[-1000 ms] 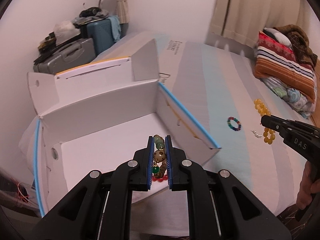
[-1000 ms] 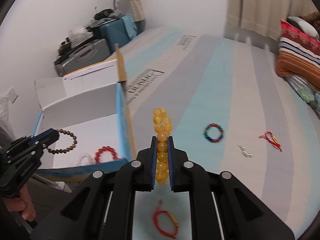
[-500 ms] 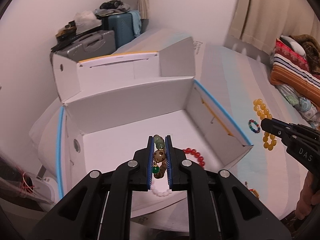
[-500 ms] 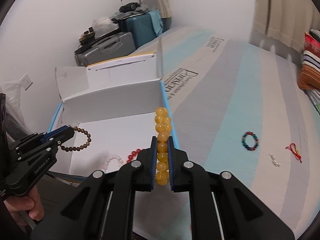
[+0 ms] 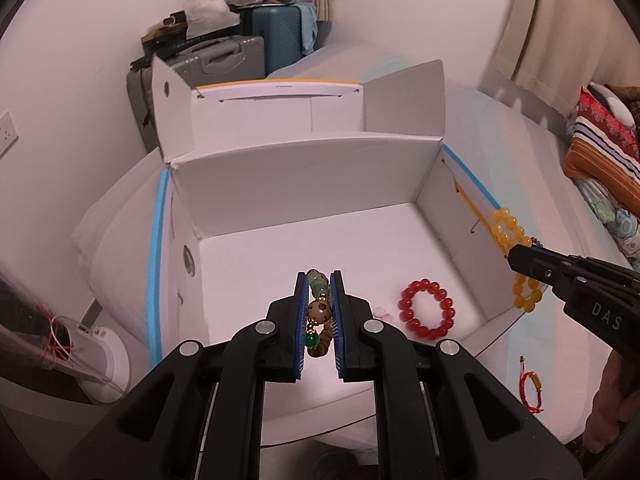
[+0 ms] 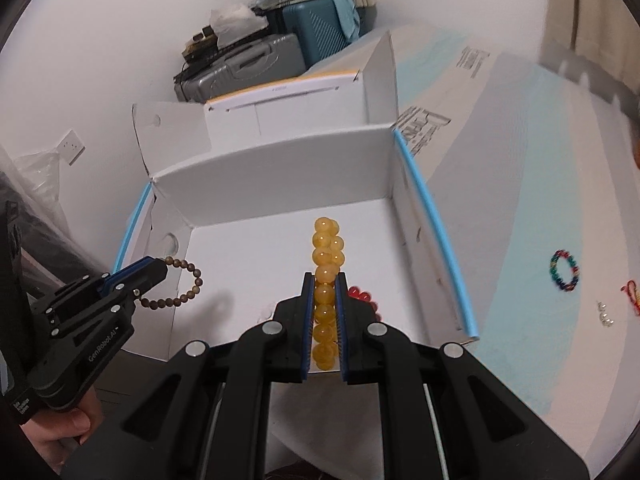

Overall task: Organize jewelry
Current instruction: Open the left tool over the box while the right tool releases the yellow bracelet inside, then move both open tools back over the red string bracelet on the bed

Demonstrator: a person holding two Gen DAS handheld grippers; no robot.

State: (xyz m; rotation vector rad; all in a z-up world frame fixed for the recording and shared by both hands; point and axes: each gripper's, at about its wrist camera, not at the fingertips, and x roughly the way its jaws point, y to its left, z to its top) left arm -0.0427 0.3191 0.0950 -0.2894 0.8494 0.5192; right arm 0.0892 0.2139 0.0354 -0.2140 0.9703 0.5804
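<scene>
My left gripper (image 5: 319, 280) is shut on a brown bead bracelet with green beads (image 5: 319, 312) and hangs over the open white box (image 5: 304, 168). In the right wrist view the same gripper (image 6: 158, 270) holds that brown loop (image 6: 188, 284) at the box's left wall. My right gripper (image 6: 325, 280) is shut on a yellow bead bracelet (image 6: 326, 252) above the box floor (image 6: 248, 256). From the left wrist it (image 5: 516, 256) shows over the box's right rim with the yellow beads (image 5: 506, 228). A red bead bracelet (image 5: 427, 314) and a pale one (image 5: 380, 312) lie in the box.
On the striped bed lie a multicoloured bead bracelet (image 6: 564, 270), small pearl pieces (image 6: 605, 314) and a red string bracelet (image 5: 532, 390). Suitcases (image 5: 224, 60) are stacked against the far wall. Folded blankets (image 5: 600, 148) sit at the right. The box's lid flaps (image 5: 404, 100) stand up behind it.
Both grippers moved left from over the bed to over the box, each keeping its bracelet. The red bracelet in the box has come into the left wrist view.
</scene>
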